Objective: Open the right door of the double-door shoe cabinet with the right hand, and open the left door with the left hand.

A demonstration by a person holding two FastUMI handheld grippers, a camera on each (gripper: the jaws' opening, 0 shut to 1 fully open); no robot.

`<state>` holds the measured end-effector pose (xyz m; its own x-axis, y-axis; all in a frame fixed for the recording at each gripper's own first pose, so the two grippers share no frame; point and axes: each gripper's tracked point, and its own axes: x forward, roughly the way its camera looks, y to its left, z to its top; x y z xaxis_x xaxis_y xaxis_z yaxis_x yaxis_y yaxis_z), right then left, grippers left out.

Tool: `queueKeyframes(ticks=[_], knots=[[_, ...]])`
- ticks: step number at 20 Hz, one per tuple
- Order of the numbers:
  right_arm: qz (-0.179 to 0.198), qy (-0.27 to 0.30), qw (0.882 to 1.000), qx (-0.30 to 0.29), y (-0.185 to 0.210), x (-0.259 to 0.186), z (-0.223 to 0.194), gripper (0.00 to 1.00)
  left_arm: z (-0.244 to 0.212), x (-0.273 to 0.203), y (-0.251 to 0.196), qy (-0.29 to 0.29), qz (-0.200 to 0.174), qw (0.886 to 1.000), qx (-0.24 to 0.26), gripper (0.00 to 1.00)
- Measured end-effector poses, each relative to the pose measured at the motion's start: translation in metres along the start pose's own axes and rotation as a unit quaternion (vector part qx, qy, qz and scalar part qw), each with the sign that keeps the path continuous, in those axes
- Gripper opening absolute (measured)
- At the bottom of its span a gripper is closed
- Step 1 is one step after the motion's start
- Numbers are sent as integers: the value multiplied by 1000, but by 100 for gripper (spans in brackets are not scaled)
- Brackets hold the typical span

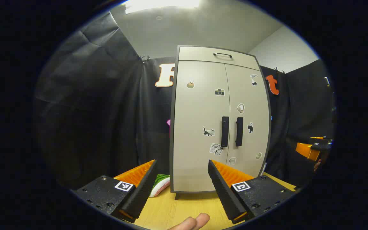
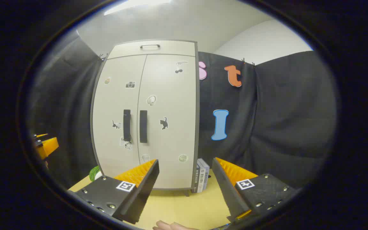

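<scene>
Books [image 2: 202,179] peek half-hidden behind closed shoe cabinet [image 2: 152,121]; both grippers' jaws gape wide, empty.

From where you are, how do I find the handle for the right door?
Look for the tall beige cabinet standing on the wooden table. Two black upright handles sit side by side where its doors meet. The right door handle is the one nearer the black cat sticker.

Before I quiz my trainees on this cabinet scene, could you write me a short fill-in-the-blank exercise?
1. Both doors of the shoe cabinet are ____.
2. The two black door handles stand ____.
3. The left tongs and the right tongs are both ____.
4. The cabinet stands on a ____ table.

Missing words: closed; vertical; open; wooden
</scene>
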<state>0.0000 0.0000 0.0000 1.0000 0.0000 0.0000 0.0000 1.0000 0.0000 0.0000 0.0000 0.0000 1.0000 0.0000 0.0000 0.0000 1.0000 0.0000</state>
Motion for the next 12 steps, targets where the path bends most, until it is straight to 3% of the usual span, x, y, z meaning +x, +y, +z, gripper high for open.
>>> queueKeyframes(ticks=[1,3,4,5,11,12], knots=[[3,-3,1000,6,-2,0,1,99,-1,1,-3,1,-3,1000,2,96],[4,-1,1000,12,-7,-1,1,96,-3,4,-6,2,-3,1000,7,100],[4,0,1000,13,-8,0,0,99,-5,5,-7,4,-2,1000,9,93],[3,0,1000,15,-10,0,-1,99,-7,6,-8,6,-1,1000,9,96],[-4,8,1000,16,-23,2,-13,96,-7,6,-14,3,8,1000,13,96],[-4,9,1000,17,-24,2,-14,99,-5,7,-14,0,9,1000,15,96]])
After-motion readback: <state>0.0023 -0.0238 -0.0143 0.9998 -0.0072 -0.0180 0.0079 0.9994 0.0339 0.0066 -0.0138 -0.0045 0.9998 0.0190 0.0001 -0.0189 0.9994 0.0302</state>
